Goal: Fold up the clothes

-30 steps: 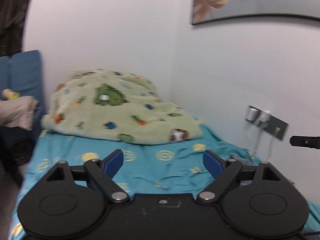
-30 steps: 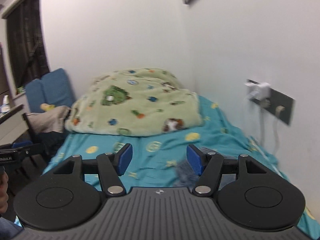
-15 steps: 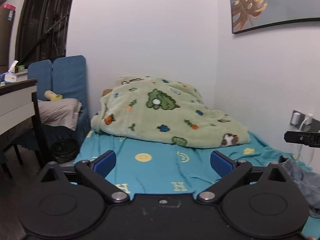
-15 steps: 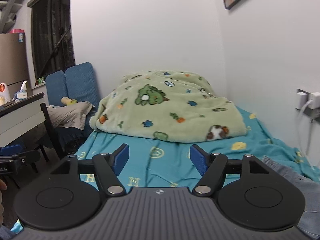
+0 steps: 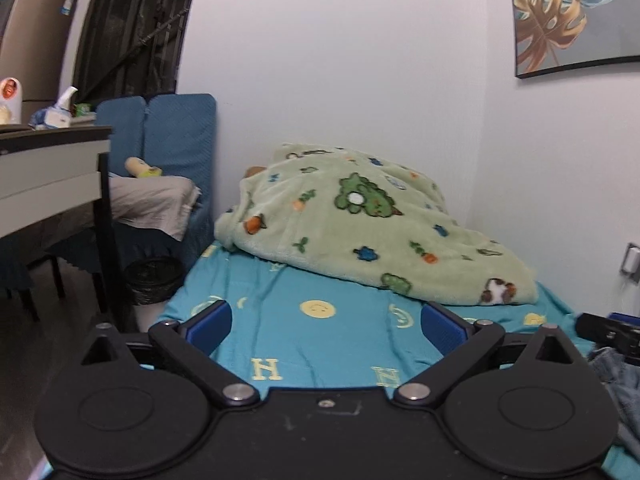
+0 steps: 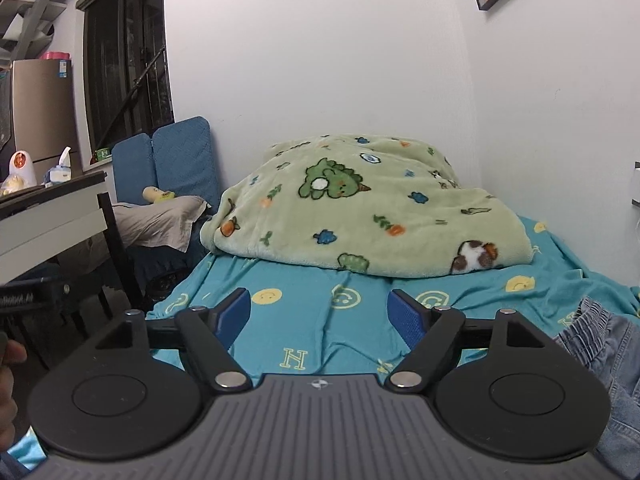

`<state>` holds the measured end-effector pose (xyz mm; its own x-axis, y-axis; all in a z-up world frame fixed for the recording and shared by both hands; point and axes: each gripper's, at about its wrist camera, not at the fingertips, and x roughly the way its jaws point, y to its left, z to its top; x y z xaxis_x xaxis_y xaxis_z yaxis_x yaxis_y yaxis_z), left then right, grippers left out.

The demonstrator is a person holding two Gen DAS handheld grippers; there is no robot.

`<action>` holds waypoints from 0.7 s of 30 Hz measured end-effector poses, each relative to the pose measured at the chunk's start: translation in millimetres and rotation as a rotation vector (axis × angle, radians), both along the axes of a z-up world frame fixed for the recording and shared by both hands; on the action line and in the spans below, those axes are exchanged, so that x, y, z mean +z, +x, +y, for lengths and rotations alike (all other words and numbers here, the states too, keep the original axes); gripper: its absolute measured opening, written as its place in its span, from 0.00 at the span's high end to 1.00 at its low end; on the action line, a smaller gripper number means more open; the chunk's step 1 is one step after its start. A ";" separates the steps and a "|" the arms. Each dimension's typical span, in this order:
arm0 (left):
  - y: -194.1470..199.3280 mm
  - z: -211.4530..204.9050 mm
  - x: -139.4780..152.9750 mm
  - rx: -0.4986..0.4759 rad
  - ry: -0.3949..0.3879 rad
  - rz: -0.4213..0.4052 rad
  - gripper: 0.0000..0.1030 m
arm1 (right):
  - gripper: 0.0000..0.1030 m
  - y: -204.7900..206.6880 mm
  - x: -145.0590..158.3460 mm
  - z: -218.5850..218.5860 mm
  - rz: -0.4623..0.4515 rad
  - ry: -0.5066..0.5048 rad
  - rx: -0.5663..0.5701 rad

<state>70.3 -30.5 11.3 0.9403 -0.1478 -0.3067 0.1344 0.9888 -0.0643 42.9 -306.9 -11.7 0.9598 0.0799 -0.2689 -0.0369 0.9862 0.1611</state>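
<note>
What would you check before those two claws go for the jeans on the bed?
1. Left gripper open: ok, jaws wide apart with nothing between them.
2. Right gripper open: ok, jaws apart and empty.
3. Jeans in view: ok, lying crumpled at the right edge of the bed, partly cut off by the frame.
4. Jeans lined up between either pair of jaws: not ok, both grippers point at bare sheet.
5. Folding room: ok, the blanket sits farther back, toward the head of the bed.
6. How the jeans lie, waistband or legs: cannot tell.
</note>
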 end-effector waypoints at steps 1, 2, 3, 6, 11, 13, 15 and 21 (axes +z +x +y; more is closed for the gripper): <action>-0.1 0.0 -2.7 0.003 0.007 0.005 0.02 | 0.22 -0.5 -3.5 0.0 -0.001 0.005 0.001; 0.6 -0.2 -5.5 -0.004 0.015 0.011 0.02 | 0.21 0.0 -6.7 -0.2 0.004 0.008 0.002; 1.2 -1.1 -7.7 -0.013 0.023 0.020 0.02 | 0.21 1.2 -9.2 0.7 0.010 0.004 0.000; 3.0 -4.2 -12.8 -0.034 0.030 0.038 0.02 | 0.20 5.7 -13.6 5.2 0.019 -0.021 -0.005; 0.8 -6.7 -15.0 -0.037 0.050 0.038 0.02 | 0.00 8.1 -20.2 11.3 0.027 -0.014 -0.011; -1.6 -8.3 -16.2 -0.047 0.054 0.046 0.02 | 0.00 7.7 -22.1 15.8 0.033 -0.026 -0.013; -3.6 -10.3 -17.6 -0.073 0.056 0.062 0.01 | 0.00 5.3 -23.3 20.1 0.032 -0.042 -0.007; -8.0 -23.0 -22.8 -0.101 0.088 0.054 0.01 | 0.00 -5.5 -20.3 21.7 0.008 -0.050 0.001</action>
